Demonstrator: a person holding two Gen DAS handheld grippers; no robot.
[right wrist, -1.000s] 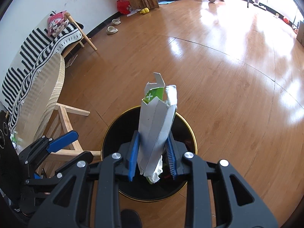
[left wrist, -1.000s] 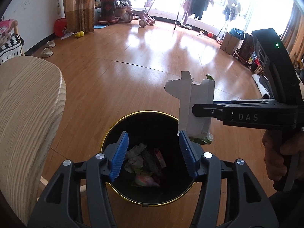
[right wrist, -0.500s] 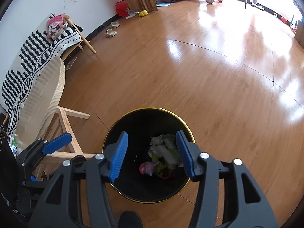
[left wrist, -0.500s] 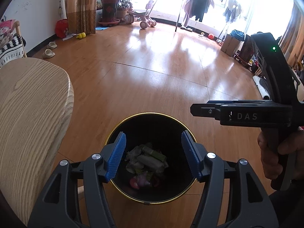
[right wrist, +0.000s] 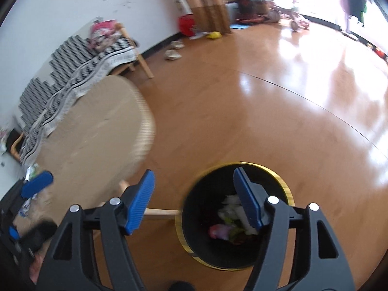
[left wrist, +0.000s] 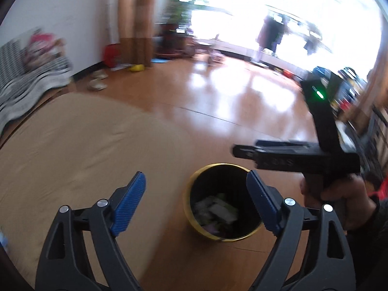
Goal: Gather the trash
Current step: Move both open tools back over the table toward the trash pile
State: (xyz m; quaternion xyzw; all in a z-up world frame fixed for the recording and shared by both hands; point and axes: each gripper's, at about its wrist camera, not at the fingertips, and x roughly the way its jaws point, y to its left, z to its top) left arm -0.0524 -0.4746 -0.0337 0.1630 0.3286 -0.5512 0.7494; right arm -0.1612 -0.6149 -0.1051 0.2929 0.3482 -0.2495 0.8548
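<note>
Black bin (right wrist: 286, 189) with gold rim; black-and-white striped blanket (right wrist: 72, 80).

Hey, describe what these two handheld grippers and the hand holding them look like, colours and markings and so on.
Both the left gripper and the right gripper have black plastic frames, silver rivets and ribbed blue finger pads. Seen from the left camera, the right one has a black pistol handle, blurred pale lettering on its bar and a glowing green light. The bare right hand grips it, with a dark sleeve at the wrist.

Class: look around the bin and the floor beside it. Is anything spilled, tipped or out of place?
Nothing stands out. The bin stands upright on the floor with the trash inside it, and no litter shows on the floor around it. Both views are motion-blurred, so small scraps could be missed.
</note>
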